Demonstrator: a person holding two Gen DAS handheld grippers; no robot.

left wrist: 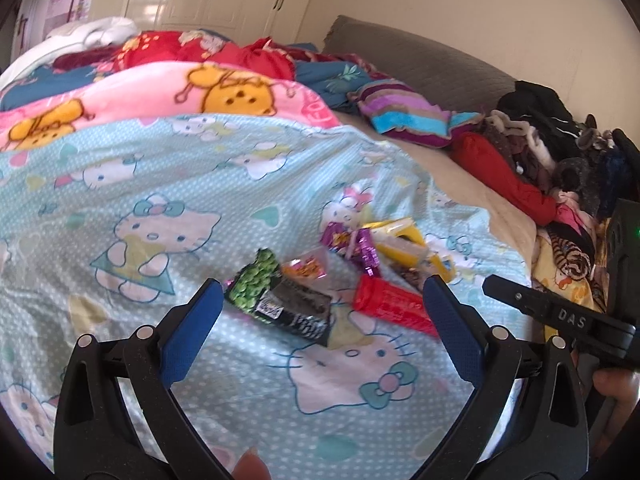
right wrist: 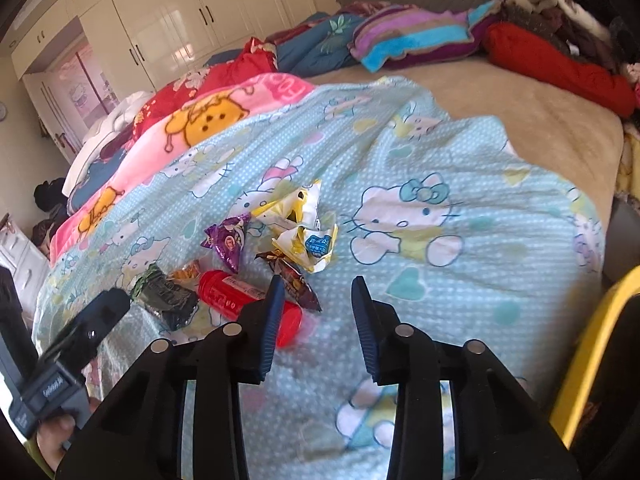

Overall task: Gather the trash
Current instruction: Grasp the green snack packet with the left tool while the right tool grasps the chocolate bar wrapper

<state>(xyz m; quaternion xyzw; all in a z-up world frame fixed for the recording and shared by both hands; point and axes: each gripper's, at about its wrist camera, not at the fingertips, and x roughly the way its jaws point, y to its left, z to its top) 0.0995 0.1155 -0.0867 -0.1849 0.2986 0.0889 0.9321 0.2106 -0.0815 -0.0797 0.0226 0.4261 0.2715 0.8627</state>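
Left wrist: wrappers [left wrist: 352, 276] between spread jaws.

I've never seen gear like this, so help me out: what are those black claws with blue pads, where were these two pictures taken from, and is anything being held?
They are hand-held grippers, one in each of a person's hands, each carrying a camera looking along its jaws. One picture is from the left gripper, jaws wide open; the other from the right gripper, jaws narrower, holding nothing. On the pale blue cartoon-cat bedsheet lies litter: a red plastic wrapper, a green-and-black snack packet, a purple foil wrapper and a crumpled yellow-and-white bag.
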